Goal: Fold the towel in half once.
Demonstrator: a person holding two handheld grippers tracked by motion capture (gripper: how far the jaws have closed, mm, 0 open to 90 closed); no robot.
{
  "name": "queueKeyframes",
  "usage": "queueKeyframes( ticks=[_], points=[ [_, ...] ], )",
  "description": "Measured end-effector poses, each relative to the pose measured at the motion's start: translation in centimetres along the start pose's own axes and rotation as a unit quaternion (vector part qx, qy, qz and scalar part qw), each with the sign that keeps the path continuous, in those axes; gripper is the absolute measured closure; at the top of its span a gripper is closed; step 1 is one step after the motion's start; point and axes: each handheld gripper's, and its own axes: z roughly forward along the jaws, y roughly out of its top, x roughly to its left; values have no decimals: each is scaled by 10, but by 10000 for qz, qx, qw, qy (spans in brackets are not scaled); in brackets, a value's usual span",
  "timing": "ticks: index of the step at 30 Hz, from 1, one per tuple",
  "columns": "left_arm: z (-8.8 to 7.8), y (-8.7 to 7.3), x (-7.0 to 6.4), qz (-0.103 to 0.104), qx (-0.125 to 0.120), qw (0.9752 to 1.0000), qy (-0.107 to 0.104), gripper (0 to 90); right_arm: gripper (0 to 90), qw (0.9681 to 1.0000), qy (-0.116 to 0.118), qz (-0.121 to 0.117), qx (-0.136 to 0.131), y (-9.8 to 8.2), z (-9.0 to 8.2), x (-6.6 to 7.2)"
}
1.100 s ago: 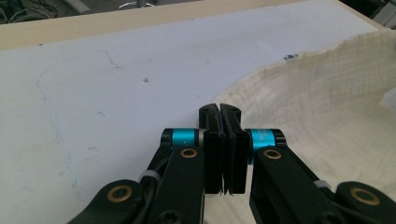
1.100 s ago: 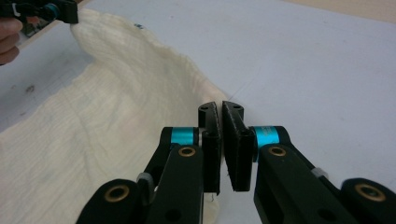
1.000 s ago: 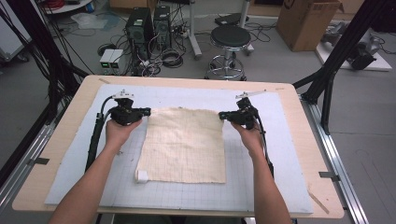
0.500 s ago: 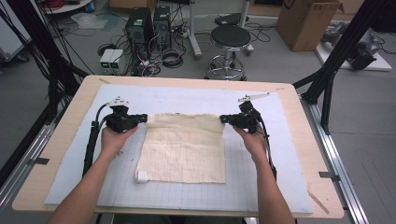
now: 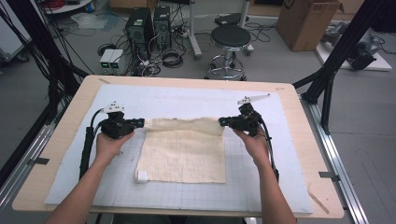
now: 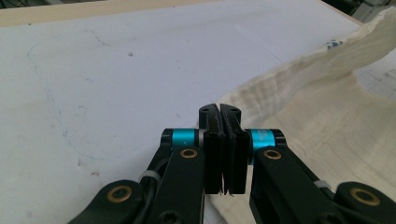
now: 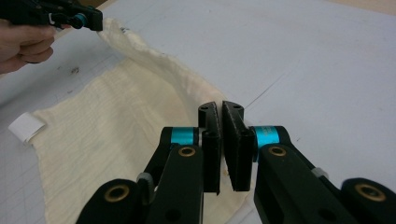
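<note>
A cream cloth (image 5: pixel 182 149) lies on the white gridded mat (image 5: pixel 261 168), with its far edge lifted and stretched between my two grippers. My left gripper (image 5: pixel 140 122) is shut on the cloth's far left corner; in the left gripper view its jaws (image 6: pixel 219 109) stand pressed together with the cloth (image 6: pixel 317 121) running off to the right. At the far right corner my right gripper (image 5: pixel 222 122) is shut on the fabric as well. The right gripper view shows that gripper (image 7: pixel 220 106) pinching the cloth (image 7: pixel 107 116), and the left gripper (image 7: pixel 88 19) holding the other end. A white tag (image 5: pixel 141 176) sits at the near left corner.
The mat lies on a wooden table (image 5: pixel 60 140) with bare margins left and right. Black frame posts (image 5: pixel 336 56) rise beside the table. On the floor beyond it stand a stool (image 5: pixel 229 42), computer towers (image 5: pixel 149 23) with cables, and a cardboard box (image 5: pixel 308 23).
Both hands have drawn the cloth's far edge a little toward the person. The left hand has also shifted left, stretching that edge wider. Both grips held.
</note>
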Motion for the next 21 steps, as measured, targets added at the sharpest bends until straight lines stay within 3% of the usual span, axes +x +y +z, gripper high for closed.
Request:
queueKeyframes(
  ticks=[9, 11, 21],
  points=[
    [-6, -6, -9, 99, -51, 9999, -121, 877, 861, 9999, 86, 45, -130, -17, -6, 1],
    [-8, -10, -10, 110, -41, 9998, -140, 876, 861, 9999, 133, 73, -43, -20, -6, 2],
    [-20, -22, -16, 140, -102, 9996, -216, 876, 862, 9996, 178, -153, -166, -24, -16, 17]
  ],
)
